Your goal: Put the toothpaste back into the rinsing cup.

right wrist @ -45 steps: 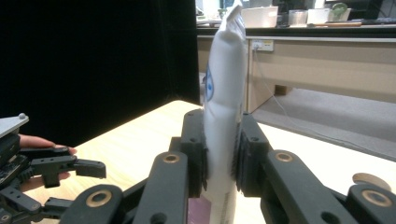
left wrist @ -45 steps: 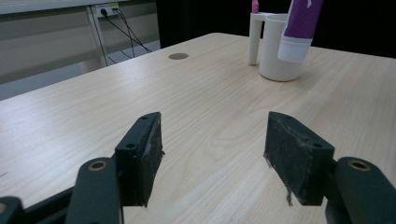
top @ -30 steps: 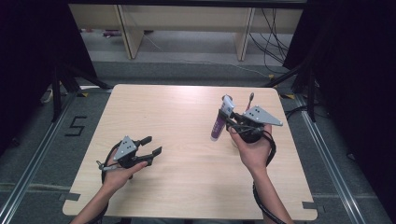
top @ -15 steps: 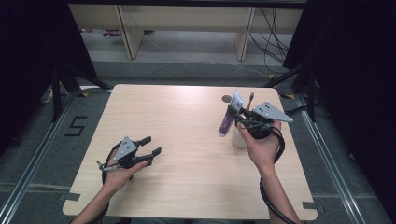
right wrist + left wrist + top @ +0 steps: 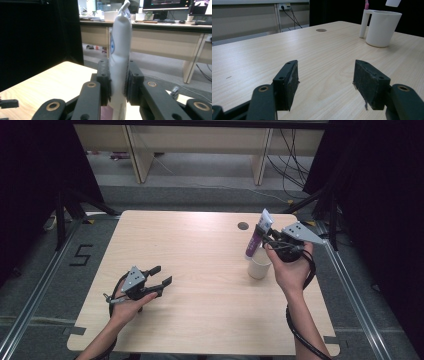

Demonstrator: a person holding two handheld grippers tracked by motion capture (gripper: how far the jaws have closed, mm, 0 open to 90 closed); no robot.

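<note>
Right tongs (image 5: 270, 240) clamp a soft white-and-purple plastic tube (image 5: 256, 238) above a white cylindrical mug (image 5: 259, 266); left tongs (image 5: 161, 275) gape wide over the pale wood-grain surface (image 5: 200, 270).

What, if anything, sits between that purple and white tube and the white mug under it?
Nothing visible. The right gripper holds the purple and white squeeze tube upright just above the white mug, with open air between them.

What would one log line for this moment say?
right claw: shut on purple-and-white squeeze tube, above white plastic mug | left claw: open, idle

Open tabletop (image 5: 200, 260) ahead of left tool (image 5: 159, 276); only obstacle, seemingly, white mug (image 5: 259, 265) far right.
</note>
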